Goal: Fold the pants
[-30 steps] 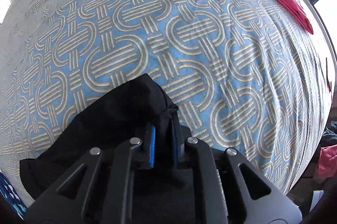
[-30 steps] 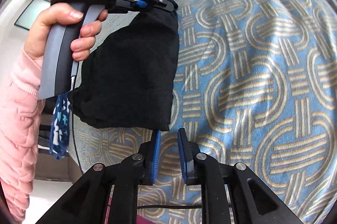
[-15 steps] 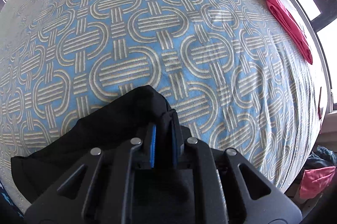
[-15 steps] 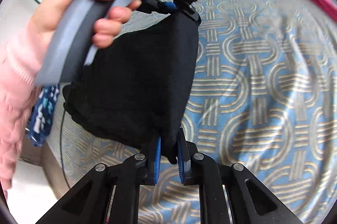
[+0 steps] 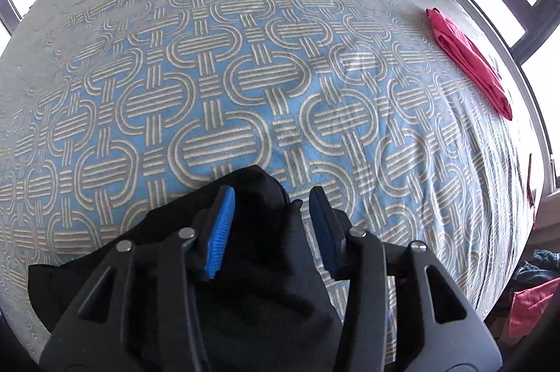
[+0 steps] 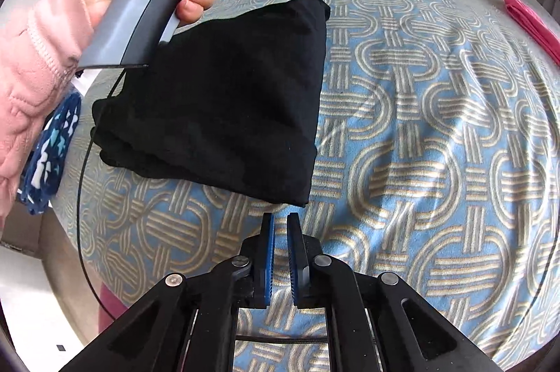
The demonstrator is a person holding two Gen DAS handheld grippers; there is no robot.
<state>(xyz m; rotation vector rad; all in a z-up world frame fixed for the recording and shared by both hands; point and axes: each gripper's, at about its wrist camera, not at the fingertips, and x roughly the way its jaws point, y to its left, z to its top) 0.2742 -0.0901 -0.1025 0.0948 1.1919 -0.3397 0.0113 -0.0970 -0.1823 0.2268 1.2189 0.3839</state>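
So the pants (image 6: 224, 99) sit folded on the bed (image 5: 245, 64). Left claw (image 5: 271, 225) has just been opening, cloth loose between its jaws. Right claw (image 6: 279, 253) is pinched shut on nothing. Next move probably: lift clear, maybe flatten the bundle.

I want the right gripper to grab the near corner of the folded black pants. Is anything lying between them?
Nothing visible. Only bare blue patterned bedspread lies between the right gripper and the folded black pants. The folded red cloth lies far off by the bed's edge.
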